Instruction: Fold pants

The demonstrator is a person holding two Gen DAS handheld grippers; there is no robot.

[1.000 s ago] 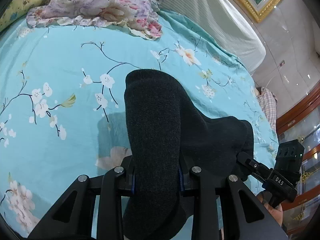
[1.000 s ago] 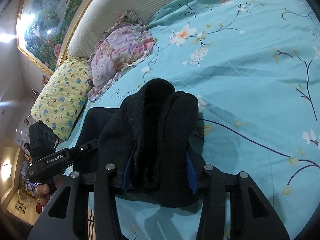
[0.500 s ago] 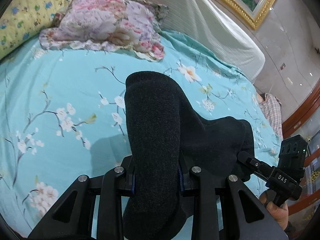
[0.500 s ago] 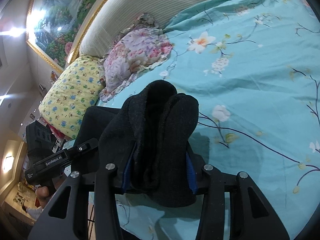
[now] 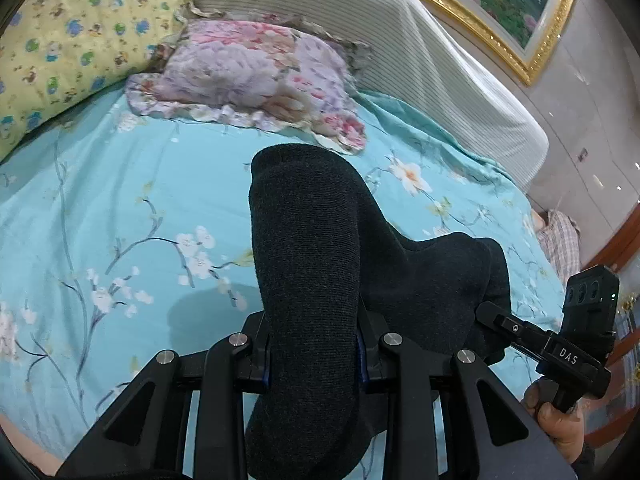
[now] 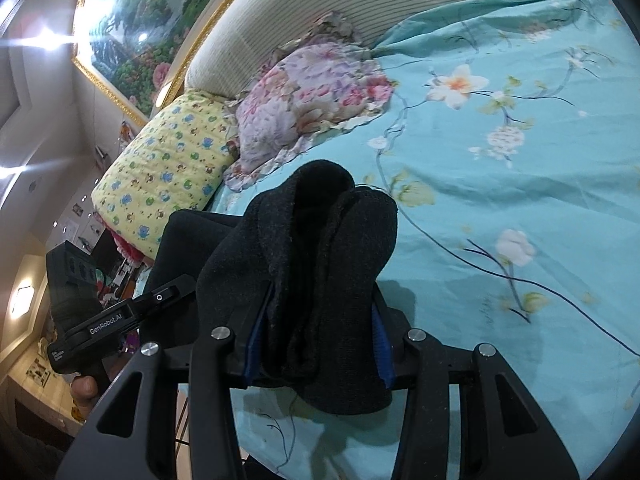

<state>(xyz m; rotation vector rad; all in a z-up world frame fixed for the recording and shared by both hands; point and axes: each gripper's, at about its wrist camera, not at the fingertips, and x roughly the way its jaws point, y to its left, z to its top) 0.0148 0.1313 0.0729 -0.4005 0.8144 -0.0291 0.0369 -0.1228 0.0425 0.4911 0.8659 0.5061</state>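
Dark charcoal knit pants [image 5: 312, 264] hang lifted above a turquoise flowered bed sheet [image 5: 120, 200]. My left gripper [image 5: 314, 354] is shut on a thick bunched fold of them, which bulges up past the fingers. In the right wrist view the same pants [image 6: 320, 256] are pinched in several folded layers by my right gripper [image 6: 316, 348], also shut on the cloth. The fabric stretches between the two grippers. Each gripper shows in the other's view, the right gripper [image 5: 496, 318] at lower right and the left gripper [image 6: 168, 294] at lower left. The fingertips are hidden under the cloth.
A pink flowered pillow [image 5: 256, 76] and a yellow patterned pillow [image 5: 68, 40] lie at the head of the bed before a striped padded headboard [image 5: 420, 48]. A gold-framed painting [image 6: 140, 28] hangs above. A plaid cloth [image 5: 560, 240] lies off the bed's right side.
Both grippers have risen and moved toward the head of the bed with the pants held. The pillows and headboard have come further into view.
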